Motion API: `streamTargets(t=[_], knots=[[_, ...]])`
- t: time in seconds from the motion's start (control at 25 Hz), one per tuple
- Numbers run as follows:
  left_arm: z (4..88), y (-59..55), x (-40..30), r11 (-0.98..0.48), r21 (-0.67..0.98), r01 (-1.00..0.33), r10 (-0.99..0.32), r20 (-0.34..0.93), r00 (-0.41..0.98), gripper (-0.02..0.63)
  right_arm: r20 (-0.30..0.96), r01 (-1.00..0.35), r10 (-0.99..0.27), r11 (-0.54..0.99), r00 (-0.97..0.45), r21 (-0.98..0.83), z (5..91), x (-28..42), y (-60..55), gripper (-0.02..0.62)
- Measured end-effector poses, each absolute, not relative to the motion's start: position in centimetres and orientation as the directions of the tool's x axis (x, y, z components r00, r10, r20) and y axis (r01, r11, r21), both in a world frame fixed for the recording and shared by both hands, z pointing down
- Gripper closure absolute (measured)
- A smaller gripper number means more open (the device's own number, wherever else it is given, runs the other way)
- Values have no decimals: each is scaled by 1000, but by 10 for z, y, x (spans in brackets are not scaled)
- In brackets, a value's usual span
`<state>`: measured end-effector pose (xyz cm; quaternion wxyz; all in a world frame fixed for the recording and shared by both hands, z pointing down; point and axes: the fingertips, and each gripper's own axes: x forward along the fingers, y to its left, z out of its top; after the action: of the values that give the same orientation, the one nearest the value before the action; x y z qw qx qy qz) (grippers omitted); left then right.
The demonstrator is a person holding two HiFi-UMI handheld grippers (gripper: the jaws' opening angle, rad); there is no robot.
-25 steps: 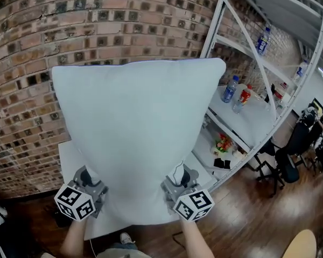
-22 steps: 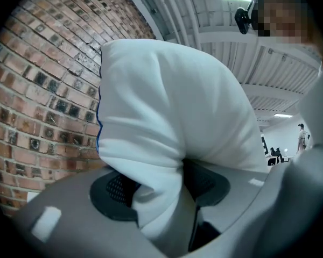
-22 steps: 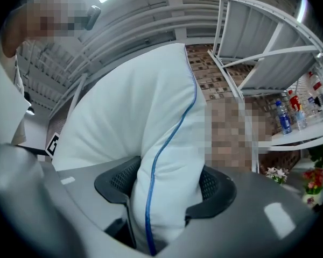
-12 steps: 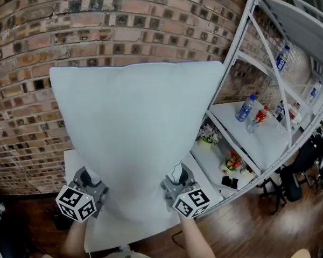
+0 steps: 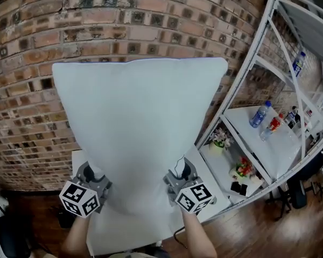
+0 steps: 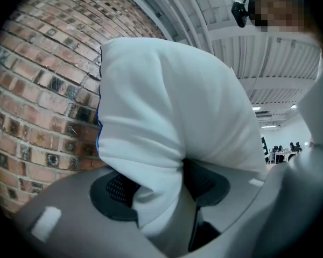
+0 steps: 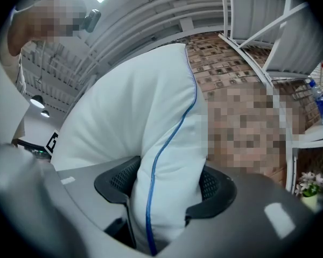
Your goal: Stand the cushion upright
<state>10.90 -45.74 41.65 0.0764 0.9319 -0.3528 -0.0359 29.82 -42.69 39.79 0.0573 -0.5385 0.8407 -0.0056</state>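
You hold the white cushion (image 5: 137, 128) upright above the worktop (image 5: 110, 236), left tool (image 5: 90, 172) and right tool (image 5: 182, 169) each clamped on a bottom corner; next, likely, seat its lower edge squarely before letting go.

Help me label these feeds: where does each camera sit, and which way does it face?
Head view: on the person's head, looking down at the cushion before a brick wall; both forearms, left gripper, right gripper show.
Left gripper view: on that gripper, looking along its jaws, clamped on the cushion's edge.
Right gripper view: likewise; jaws grip the blue-piped edge.
Shared: cushion and wall in all three.
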Motion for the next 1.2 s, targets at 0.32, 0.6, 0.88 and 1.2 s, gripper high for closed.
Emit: streamTargets(t=[0.32, 0.6, 0.88, 1.2], knots=[[422, -486, 106, -689, 161, -706, -717, -12, 697, 360, -80, -887, -890, 454, -448, -86, 407, 299, -470, 328], [422, -516, 104, -630, 143, -764, -773, -16, 634, 360, -102, -850, -853, 520, -512, -80, 408, 299, -516, 328], [426, -540, 113, -585, 130, -800, -808, -4, 590, 360, -110, -823, -828, 559, -549, -103, 417, 309, -552, 328], [427, -566, 121, -552, 118, -825, -831, 4, 557, 360, -121, -787, -795, 606, -595, -113, 422, 318, -587, 328]])
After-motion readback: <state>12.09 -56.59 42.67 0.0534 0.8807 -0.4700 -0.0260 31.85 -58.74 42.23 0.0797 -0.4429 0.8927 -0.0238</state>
